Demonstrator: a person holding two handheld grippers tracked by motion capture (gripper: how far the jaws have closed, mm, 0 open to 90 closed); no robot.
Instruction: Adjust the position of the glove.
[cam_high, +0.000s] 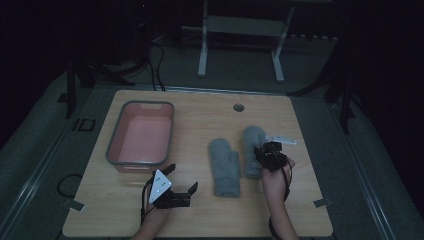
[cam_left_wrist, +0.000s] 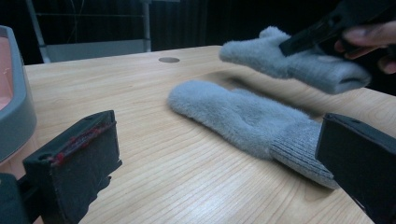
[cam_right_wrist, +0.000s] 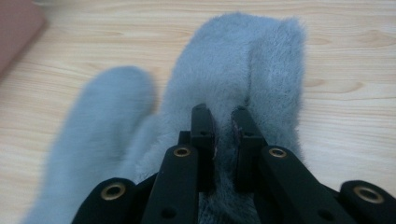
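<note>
Two fluffy grey mittens are on the wooden table (cam_high: 200, 215). The left mitten (cam_high: 224, 169) (cam_left_wrist: 233, 116) lies flat, its knitted cuff toward me. My right gripper (cam_high: 263, 151) (cam_right_wrist: 220, 114) is shut on a pinch of the right mitten (cam_high: 251, 140) (cam_right_wrist: 243, 60) near its cuff. In the left gripper view this mitten (cam_left_wrist: 289, 63) hangs lifted off the wood, with the right gripper (cam_left_wrist: 313, 35) and a hand above it. My left gripper (cam_high: 181, 179) (cam_left_wrist: 217, 140) stands open low over the table, left of the flat mitten, with nothing between its jaws.
A pink bin with a grey rim (cam_high: 141, 104) (cam_left_wrist: 18, 107) stands at the table's left. A round cable hole (cam_high: 238, 107) (cam_left_wrist: 168, 59) sits near the far edge. Desk legs and cables are on the floor beyond.
</note>
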